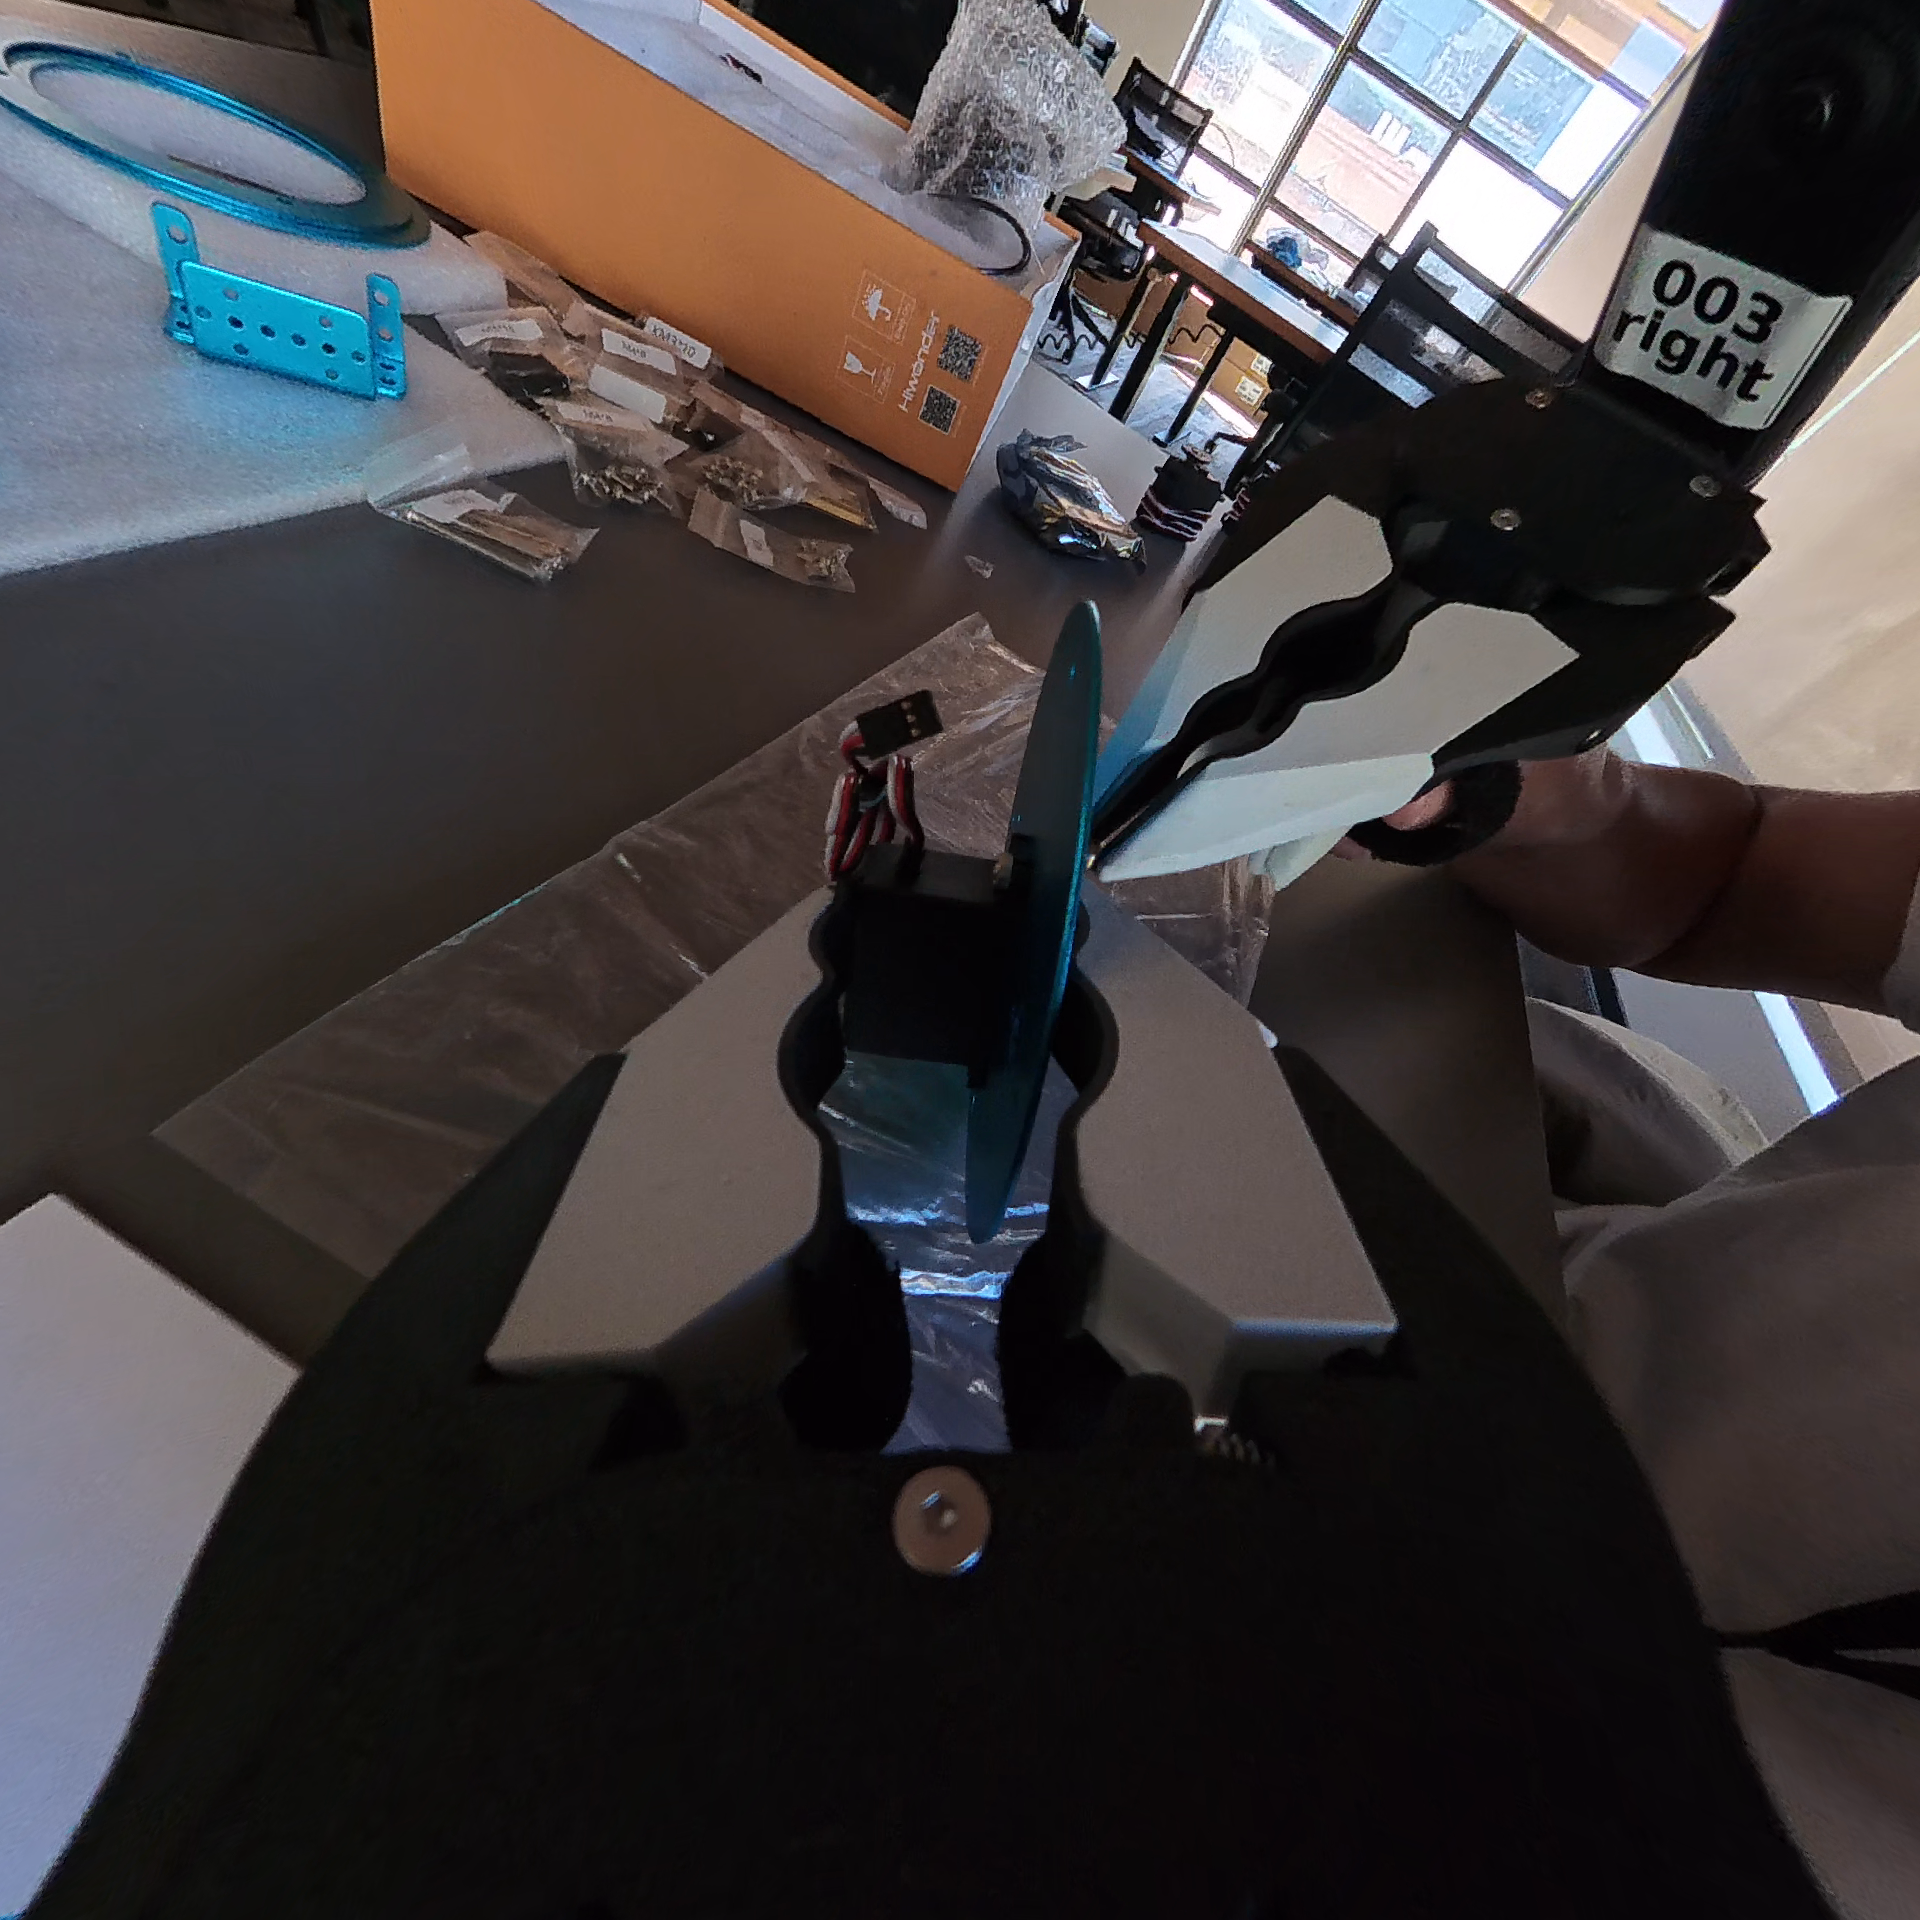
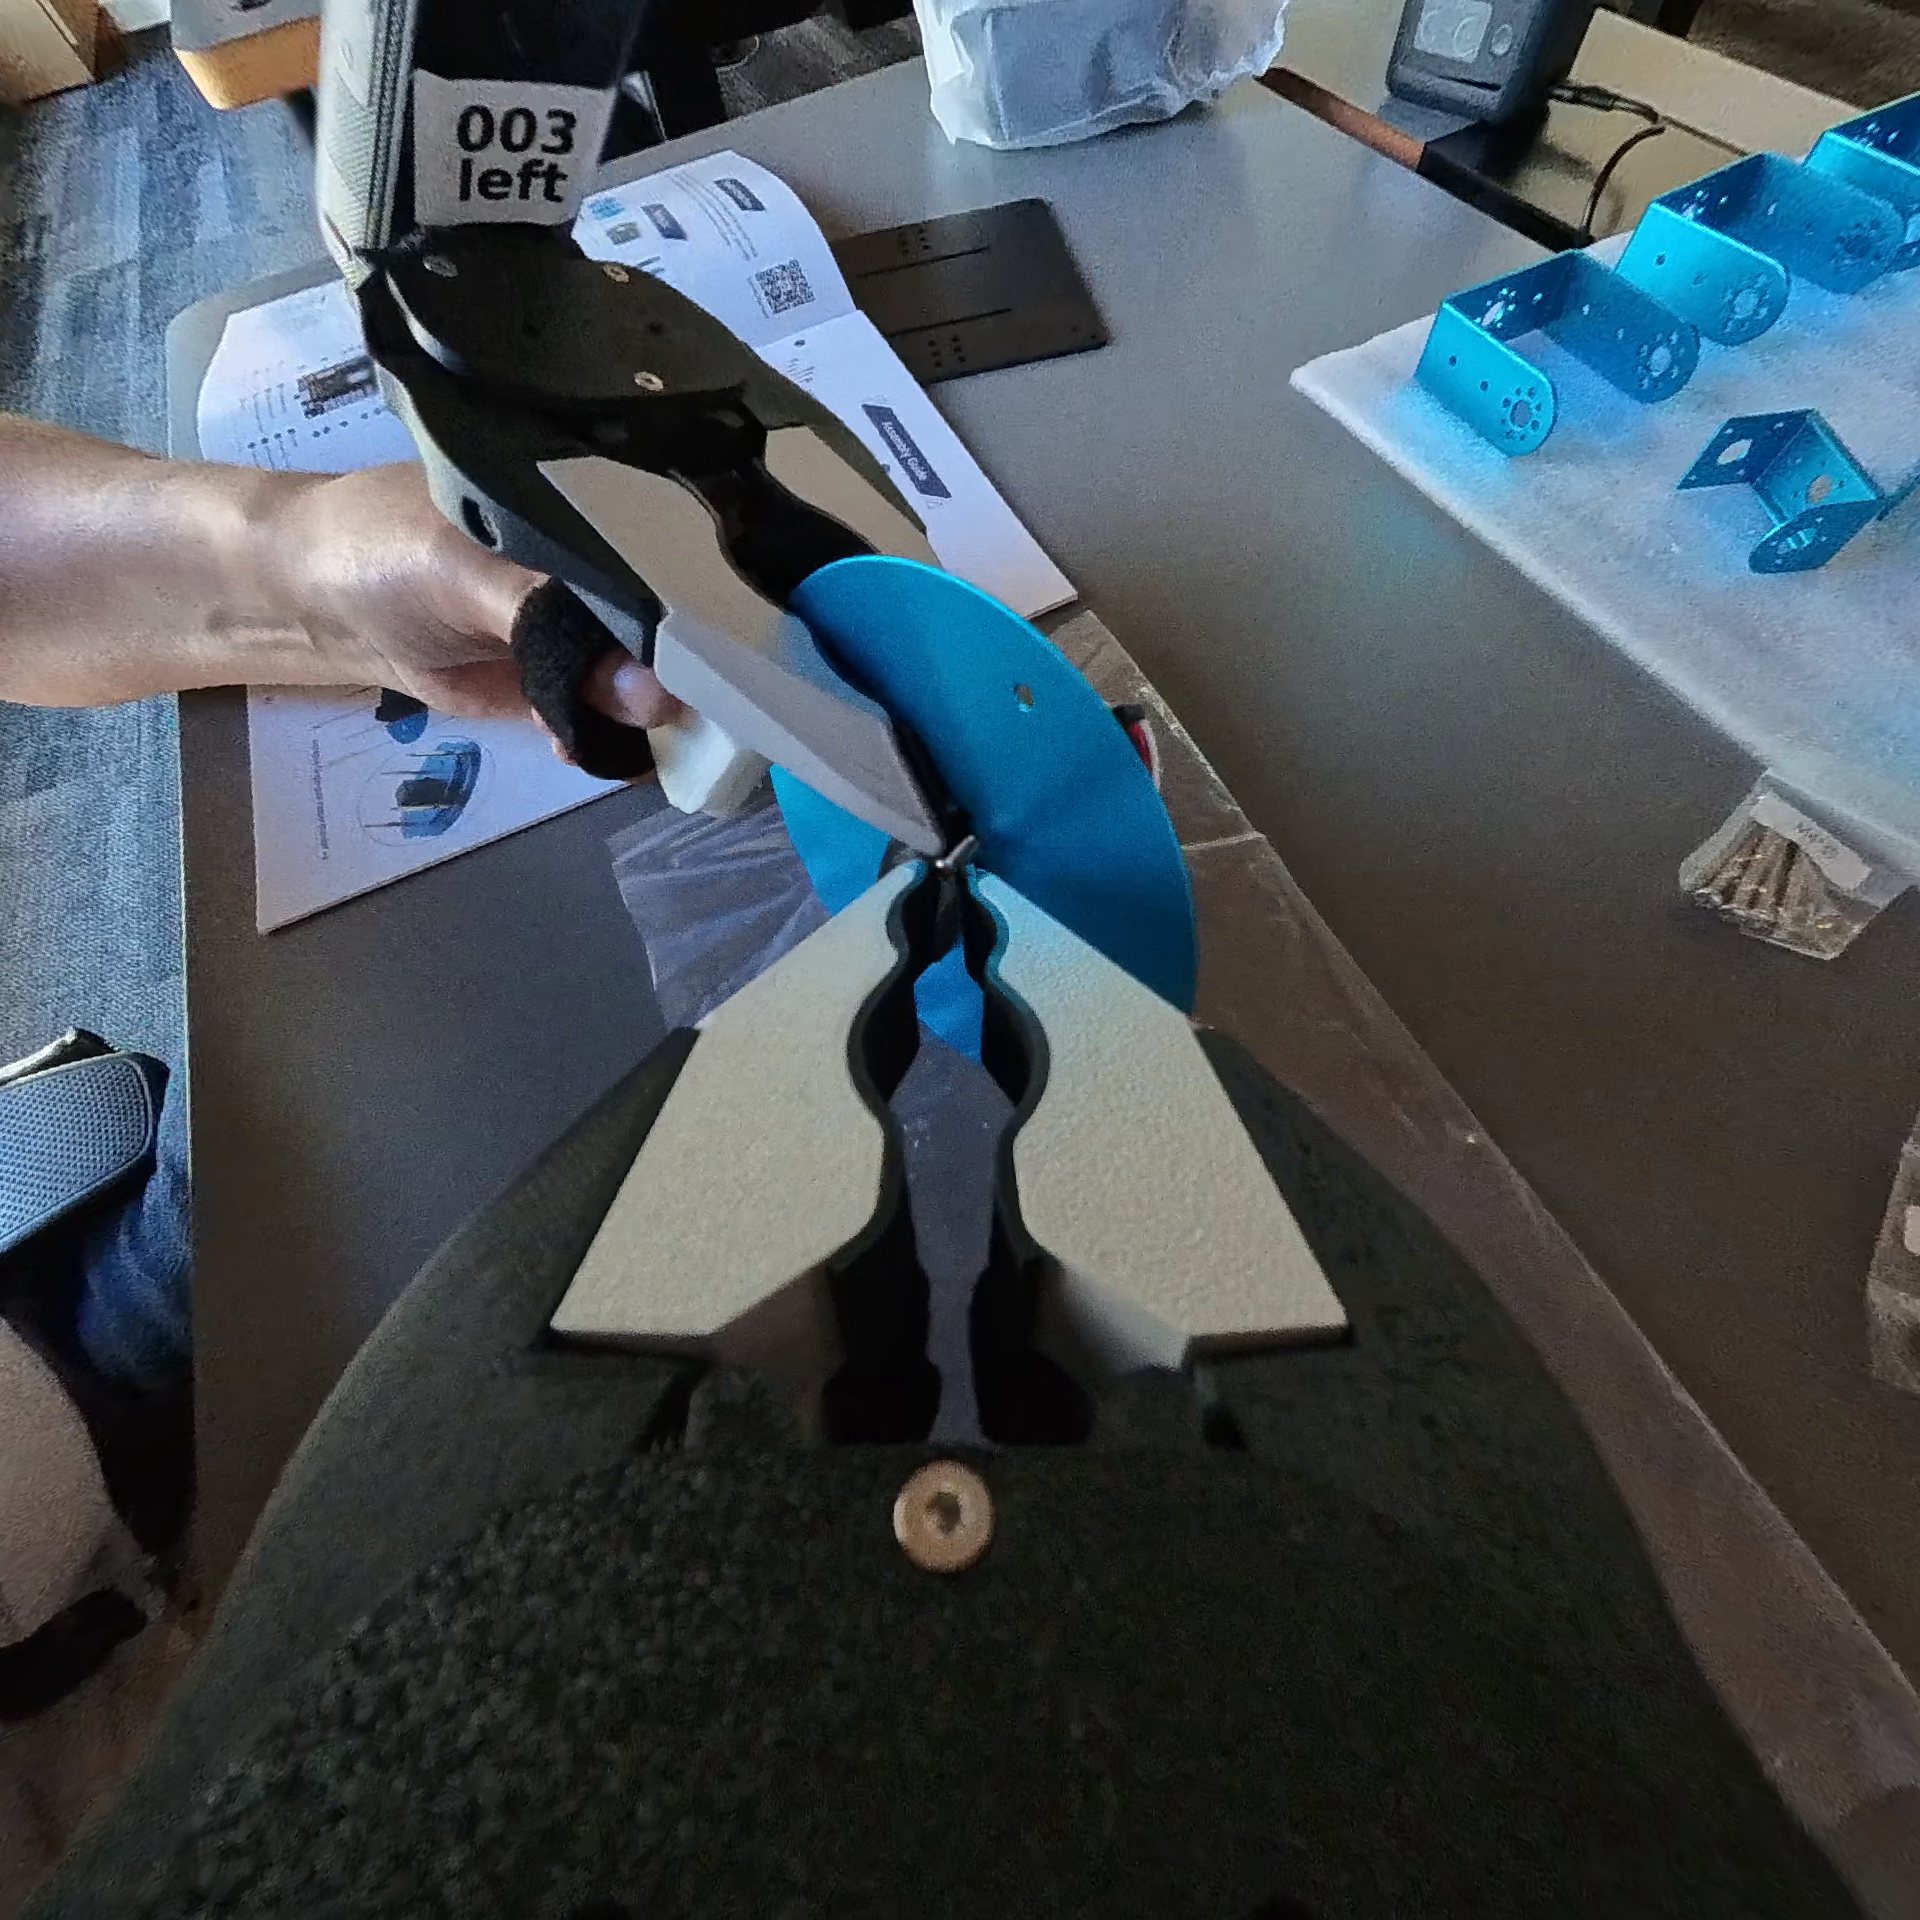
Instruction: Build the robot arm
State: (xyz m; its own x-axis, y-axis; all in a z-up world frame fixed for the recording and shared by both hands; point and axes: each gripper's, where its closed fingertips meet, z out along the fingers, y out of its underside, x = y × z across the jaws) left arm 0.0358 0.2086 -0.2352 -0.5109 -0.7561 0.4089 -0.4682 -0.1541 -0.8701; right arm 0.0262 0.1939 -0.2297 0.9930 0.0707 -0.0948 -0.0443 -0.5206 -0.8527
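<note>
My left gripper (image 1: 951, 925) is shut on a black servo (image 1: 914, 997) that carries a round blue metal disc (image 1: 1049, 883), held on edge above the table. The servo's red, white and black wires end in a black plug (image 1: 899, 722). My right gripper (image 2: 943, 871) is shut on a small metal screw (image 2: 956, 850), with its tips against the face of the blue disc (image 2: 1039, 769) near the disc's middle. The right gripper also shows in the left wrist view (image 1: 1101, 857), and the left gripper in the right wrist view (image 2: 925, 826). A hand holds each gripper.
A clear plastic bag (image 2: 707, 883) lies under the disc. An orange box (image 1: 675, 208), small bags of screws (image 1: 623, 436), a blue bracket (image 1: 281, 332) and a blue ring (image 1: 197, 145) lie beyond. Blue brackets (image 2: 1558, 343) sit on white foam; a booklet (image 2: 343, 790), a black plate (image 2: 966, 281). Left and right tips are no more than a few centimetres apart. The left tips stand about 25 cm off the blue bracket (image 1: 281, 332).
</note>
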